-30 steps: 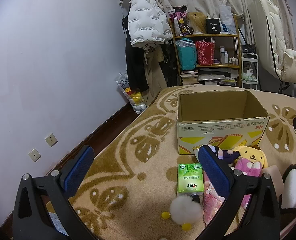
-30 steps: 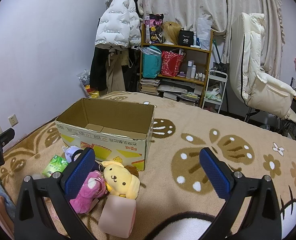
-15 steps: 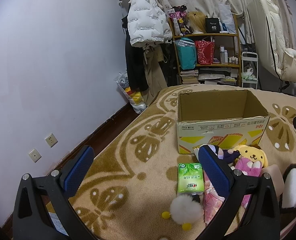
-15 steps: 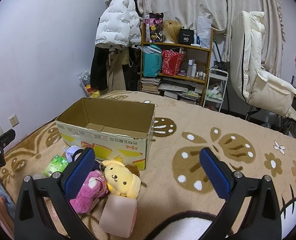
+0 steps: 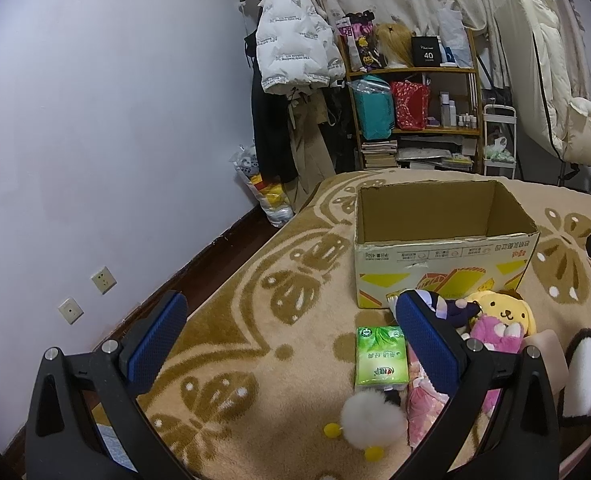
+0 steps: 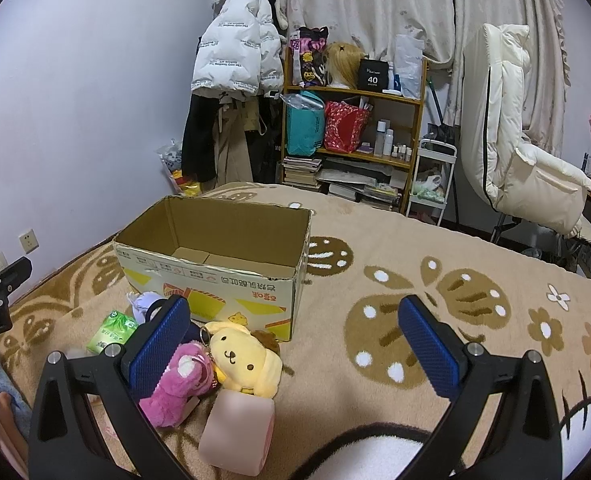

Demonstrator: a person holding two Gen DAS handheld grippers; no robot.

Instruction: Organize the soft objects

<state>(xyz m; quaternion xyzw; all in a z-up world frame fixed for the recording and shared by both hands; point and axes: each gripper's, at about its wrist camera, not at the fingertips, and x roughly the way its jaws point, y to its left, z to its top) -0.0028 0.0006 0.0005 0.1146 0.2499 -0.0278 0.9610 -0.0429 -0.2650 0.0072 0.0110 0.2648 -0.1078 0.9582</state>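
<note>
An open, empty cardboard box [image 5: 443,252] [image 6: 215,264] stands on the patterned carpet. In front of it lie soft things: a yellow dog plush [image 6: 243,360] [image 5: 503,312], a pink bear plush [image 6: 179,384] [image 5: 495,332], a purple plush [image 6: 145,303], a green tissue pack [image 5: 381,356] [image 6: 111,332], a white fluffy ball [image 5: 371,424], a pink doll [image 5: 423,404] and a pale pink block [image 6: 237,432]. My left gripper [image 5: 291,336] is open and empty, left of the pile. My right gripper [image 6: 295,340] is open and empty above the carpet, right of the plush toys.
A wooden shelf [image 6: 355,136] with bags and books, hanging coats [image 6: 235,60] and a white padded chair [image 6: 515,152] stand behind the carpet. The wall [image 5: 95,140] with sockets runs along the left. A black-and-white soft item [image 5: 587,376] lies at the near right.
The right gripper view has drifted slightly; otherwise nothing has visibly moved and both grippers stay open.
</note>
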